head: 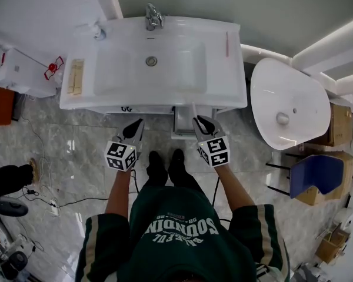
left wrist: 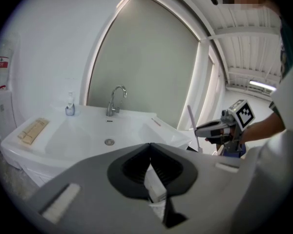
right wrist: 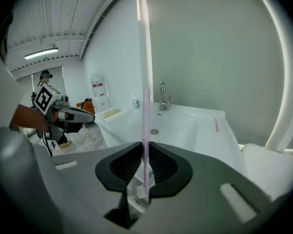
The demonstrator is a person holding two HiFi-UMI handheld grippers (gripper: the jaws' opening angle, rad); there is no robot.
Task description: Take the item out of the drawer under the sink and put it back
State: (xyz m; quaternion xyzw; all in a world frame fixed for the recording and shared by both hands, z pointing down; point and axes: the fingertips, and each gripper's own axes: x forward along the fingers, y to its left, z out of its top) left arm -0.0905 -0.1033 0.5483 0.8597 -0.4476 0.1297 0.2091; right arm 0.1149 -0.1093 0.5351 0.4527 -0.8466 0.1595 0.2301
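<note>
My right gripper (head: 200, 122) is shut on a thin pale pink stick (right wrist: 144, 82) that stands upright between its jaws. In the left gripper view this stick (left wrist: 191, 125) rises from the right gripper (left wrist: 201, 129). In the head view the stick (head: 193, 109) points at the front edge of the white sink vanity (head: 223, 93). Just below that edge, between the grippers, a grey drawer (head: 182, 125) stands pulled out a little. My left gripper (head: 135, 125) hangs in front of the vanity at the left, jaws together with nothing in them (left wrist: 150, 145).
On the vanity top are a faucet (head: 153, 17), a soap bottle (head: 98, 32), a wooden piece (head: 76, 76) and a second pink stick (head: 227, 43). A white tub (head: 288, 110) and a blue chair (head: 316, 173) stand to the right. Cables (head: 65, 201) lie on the floor at left.
</note>
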